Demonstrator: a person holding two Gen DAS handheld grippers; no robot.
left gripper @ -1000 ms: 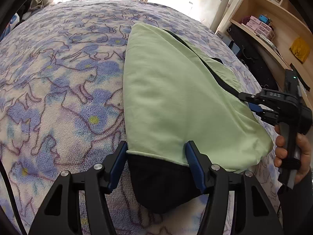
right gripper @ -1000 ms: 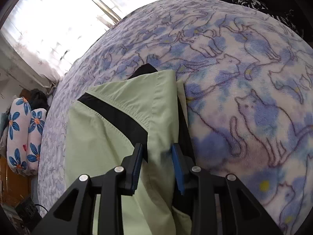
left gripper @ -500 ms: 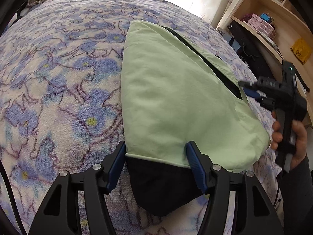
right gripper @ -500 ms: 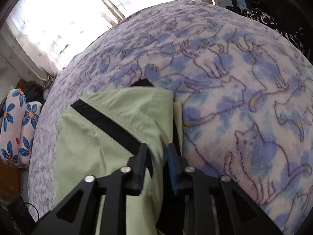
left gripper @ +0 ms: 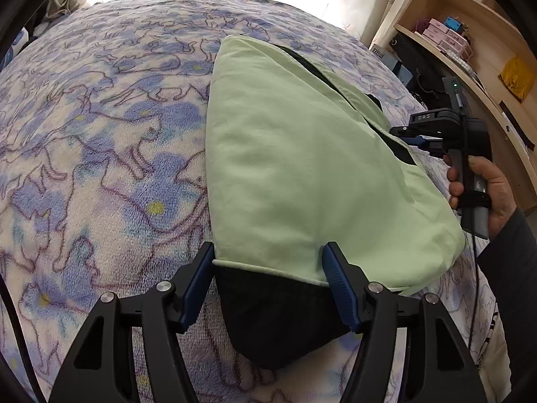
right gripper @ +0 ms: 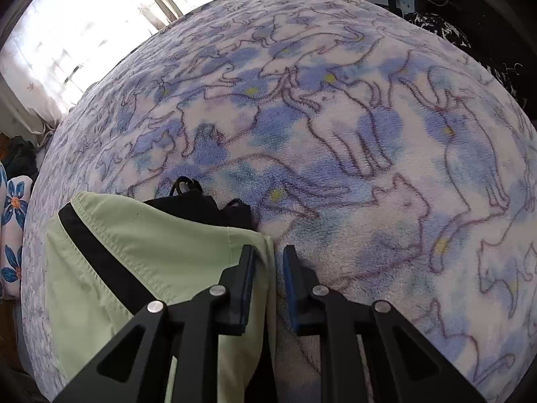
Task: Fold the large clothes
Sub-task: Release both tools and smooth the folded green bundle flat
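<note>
Lying already folded on the bed (left gripper: 100,154), the green garment (left gripper: 302,174) looks nearly done; left gripper (left gripper: 268,278) jaws are gaping around its hem, right gripper (right gripper: 268,262) jaws have just been closing, edge between them, pads apparently not pressing.

The right gripper (right gripper: 268,262) slides sideways off the light green garment (left gripper: 302,168), from astride the black stripe (right gripper: 100,258) toward the garment's edge. Its jaws, first a little wider, have just been closing, and now stand narrow with only the hem edge between them, the right pad over the cat-print blanket (right gripper: 369,168). From the left gripper's camera the right gripper (left gripper: 407,136) sits farther from the stripe's end. The left gripper (left gripper: 268,258) has its jaws opening slightly around the black lining (left gripper: 278,315).
</note>
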